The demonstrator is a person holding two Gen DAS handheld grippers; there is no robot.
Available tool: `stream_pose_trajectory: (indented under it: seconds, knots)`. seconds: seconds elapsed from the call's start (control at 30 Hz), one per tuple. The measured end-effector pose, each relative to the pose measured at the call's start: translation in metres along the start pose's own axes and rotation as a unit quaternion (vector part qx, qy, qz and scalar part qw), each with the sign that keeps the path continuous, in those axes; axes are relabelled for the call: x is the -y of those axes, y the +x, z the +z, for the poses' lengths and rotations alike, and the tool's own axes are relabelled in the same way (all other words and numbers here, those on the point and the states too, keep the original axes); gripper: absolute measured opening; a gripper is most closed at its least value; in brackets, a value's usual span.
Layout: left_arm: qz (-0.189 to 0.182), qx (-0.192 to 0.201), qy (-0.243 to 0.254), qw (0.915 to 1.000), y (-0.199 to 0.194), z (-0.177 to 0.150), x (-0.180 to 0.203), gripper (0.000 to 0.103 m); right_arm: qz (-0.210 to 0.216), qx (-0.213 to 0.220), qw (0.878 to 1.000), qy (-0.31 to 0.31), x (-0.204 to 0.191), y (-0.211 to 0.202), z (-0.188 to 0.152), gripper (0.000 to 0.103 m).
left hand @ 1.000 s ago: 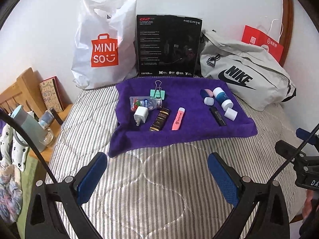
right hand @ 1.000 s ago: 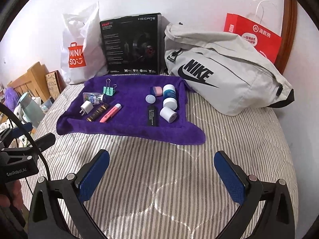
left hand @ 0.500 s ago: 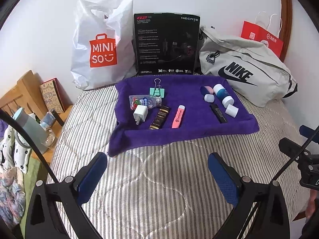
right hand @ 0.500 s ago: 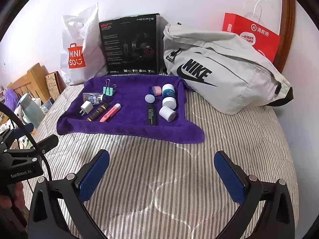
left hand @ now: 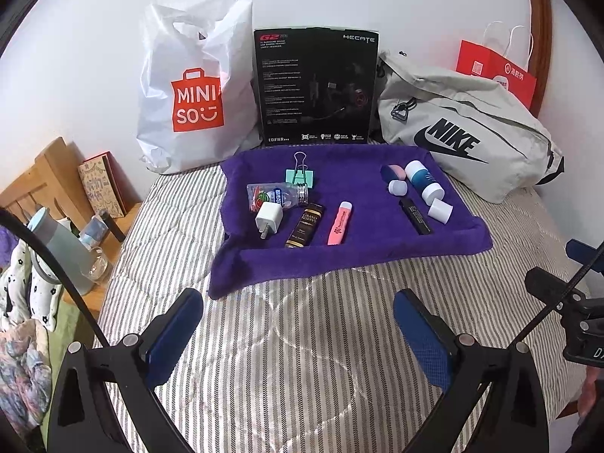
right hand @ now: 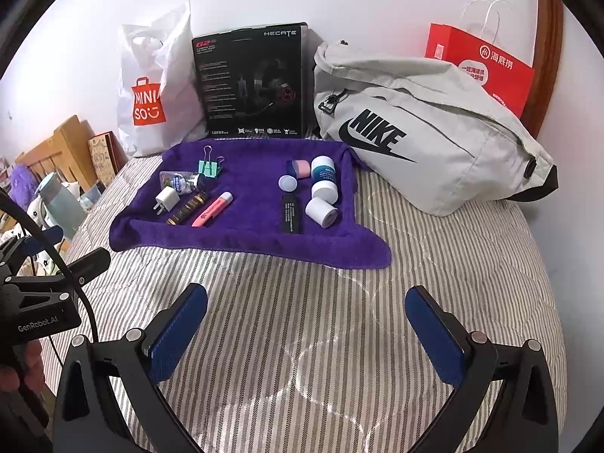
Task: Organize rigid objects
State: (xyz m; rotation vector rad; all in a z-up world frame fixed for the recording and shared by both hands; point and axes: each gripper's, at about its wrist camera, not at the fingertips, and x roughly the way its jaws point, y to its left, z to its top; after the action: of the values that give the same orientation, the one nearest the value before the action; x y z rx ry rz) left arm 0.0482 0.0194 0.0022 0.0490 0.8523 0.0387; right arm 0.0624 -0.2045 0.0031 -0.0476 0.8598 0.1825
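Observation:
A purple towel [left hand: 358, 241] [right hand: 245, 238] lies on the striped bed. Its left half holds a green binder clip [left hand: 300, 175], a clear pouch [left hand: 277, 196], a white charger plug [left hand: 268, 219] [right hand: 166, 200], a dark brown bar [left hand: 305, 224] and a pink highlighter [left hand: 339, 222] [right hand: 212, 208]. On the right half lie a blue-and-white bottle [left hand: 422, 181] [right hand: 324, 177], a white cap [left hand: 439, 209], a round white lid [right hand: 287, 183], a pink-and-blue piece [right hand: 298, 168] and a black stick [left hand: 415, 216] [right hand: 290, 213]. My left gripper [left hand: 298, 317] and right gripper [right hand: 305, 313] both hover open and empty over the bedding, short of the towel.
Along the wall behind the towel stand a white Miniso bag [left hand: 192, 102], a black headset box [left hand: 317, 87], a grey Nike bag [right hand: 426, 132] and a red paper bag [right hand: 487, 68]. A wooden nightstand with a water bottle [left hand: 56, 245] is at the left.
Both views have shifted only slightly; the towel and its items sit a touch higher in frame. Both grippers stay open and nothing on the towel has moved.

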Motion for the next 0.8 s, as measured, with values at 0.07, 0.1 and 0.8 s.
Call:
stream_pose_trajectory:
  seconds: [0.07, 0.1, 0.8]
  knots:
    - [0.0, -0.001, 0.0, 1.0, 0.0002, 0.0003, 0.0002, 0.102, 0.0, 0.0, 1.0, -0.001, -0.0003, -0.0001, -0.0003, 0.103]
    - [0.001, -0.003, -0.001, 1.0, 0.0003, -0.0001, -0.0001, 0.102, -0.001, -0.001, 1.0, -0.001, -0.0004, 0.0, -0.0002, 0.103]
    - [-0.002, -0.004, 0.003, 1.0, -0.0001, -0.0006, 0.0003, 0.102, 0.002, -0.001, 1.0, -0.005, -0.0037, -0.0021, -0.0018, 0.103]
